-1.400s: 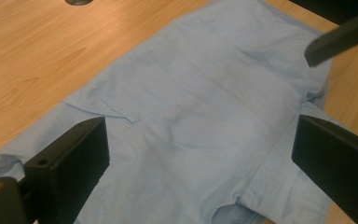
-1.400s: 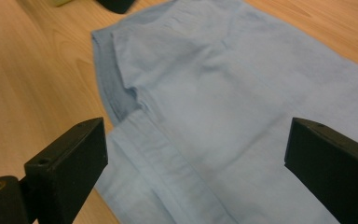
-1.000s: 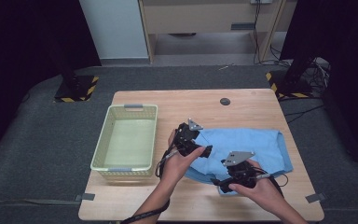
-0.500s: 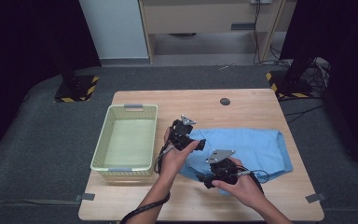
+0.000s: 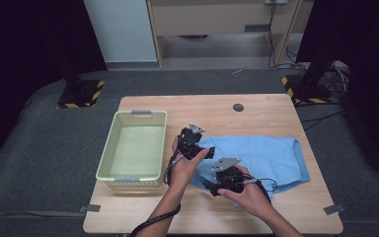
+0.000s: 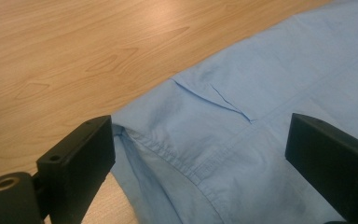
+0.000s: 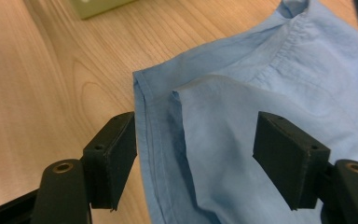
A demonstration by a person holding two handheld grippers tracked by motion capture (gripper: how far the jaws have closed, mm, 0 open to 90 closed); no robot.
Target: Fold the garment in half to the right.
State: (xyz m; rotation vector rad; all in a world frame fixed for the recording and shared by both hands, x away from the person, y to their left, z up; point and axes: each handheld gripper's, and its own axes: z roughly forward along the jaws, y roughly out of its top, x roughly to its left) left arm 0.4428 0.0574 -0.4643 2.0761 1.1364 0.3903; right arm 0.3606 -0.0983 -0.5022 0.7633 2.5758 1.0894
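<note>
A light blue shirt (image 5: 271, 155) lies spread on the right half of the wooden table (image 5: 202, 108). My left gripper (image 5: 208, 152) hovers at the shirt's upper left corner. In the left gripper view its jaws stand wide apart (image 6: 205, 149) over a seamed hem of the shirt (image 6: 270, 79), touching nothing. My right gripper (image 5: 208, 187) is low at the shirt's near left edge. Its jaws (image 7: 196, 158) straddle a folded edge of the shirt (image 7: 270, 79); they have just been closing, and their pads still stand off the cloth.
A pale green plastic basket (image 5: 107, 158), with nothing in it, stands at the table's left, close to my left hand; its corner (image 7: 100, 5) appears in the right gripper view. A small black round disc (image 5: 238, 107) sits near the far edge. Bare wood lies along the front and far sides.
My right hand has slid left along the shirt's near edge and sunk toward it. My left hand has dropped slightly over the upper left corner.
</note>
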